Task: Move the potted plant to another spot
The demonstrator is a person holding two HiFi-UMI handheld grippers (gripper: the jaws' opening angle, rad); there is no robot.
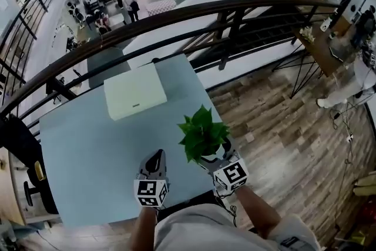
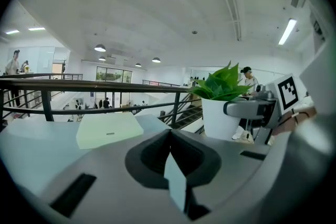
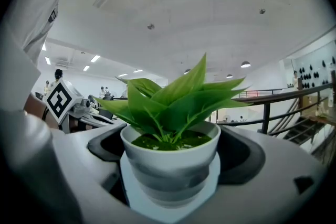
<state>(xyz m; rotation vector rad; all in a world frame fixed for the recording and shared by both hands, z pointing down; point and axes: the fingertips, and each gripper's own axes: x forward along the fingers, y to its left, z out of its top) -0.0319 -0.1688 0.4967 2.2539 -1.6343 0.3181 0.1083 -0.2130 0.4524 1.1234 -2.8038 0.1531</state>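
Clamping right gripper (image 1: 212,157) low on potted plant (image 3: 170,160) pot wall, judging it light, stiff, slick, with left gripper (image 2: 173,170) pinched together, empty, near left.

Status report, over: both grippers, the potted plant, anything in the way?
Right gripper shut on potted plant, near right edge of table. Left gripper shut, empty, to its left. Pale box farther back, apart from both.

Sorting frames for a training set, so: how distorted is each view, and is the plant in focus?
Head view: strong fisheye, the railing bows into an arc; potted plant sharp. Left gripper view: black round vignette, plant sharp. Right gripper view: same vignette, leaves crisp, pot wall slightly blurred.
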